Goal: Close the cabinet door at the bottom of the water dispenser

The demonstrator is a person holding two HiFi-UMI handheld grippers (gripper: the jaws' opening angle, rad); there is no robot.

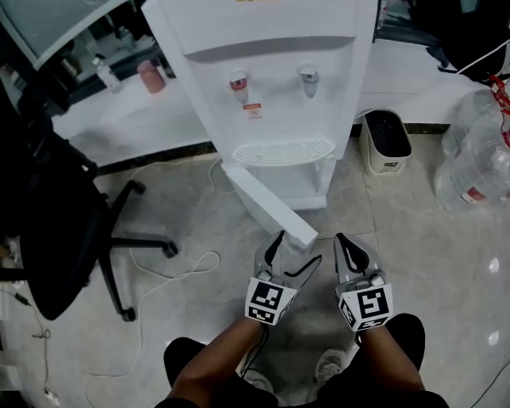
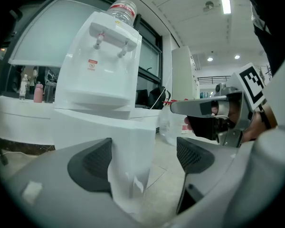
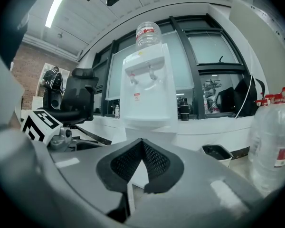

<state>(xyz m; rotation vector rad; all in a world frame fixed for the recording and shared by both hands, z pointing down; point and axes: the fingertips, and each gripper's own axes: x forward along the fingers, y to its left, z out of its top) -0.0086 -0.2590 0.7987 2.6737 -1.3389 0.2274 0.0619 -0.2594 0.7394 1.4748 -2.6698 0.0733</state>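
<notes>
Head view, lower centre: the cabinet door (image 1: 268,206) stands swung out from the water dispenser (image 1: 272,75), its free edge between the wide-apart jaws of the left gripper (image 1: 297,249), perhaps touching one jaw, while the right gripper (image 1: 343,243), jaws together, sits just beside; the closing push is about to begin, and next calls for swinging that edge toward upper right.

It was an office: a black wheeled swivel chair (image 1: 55,228) stood at nine o'clock, a white plastic water dispenser (image 1: 272,83) at twelve.
</notes>
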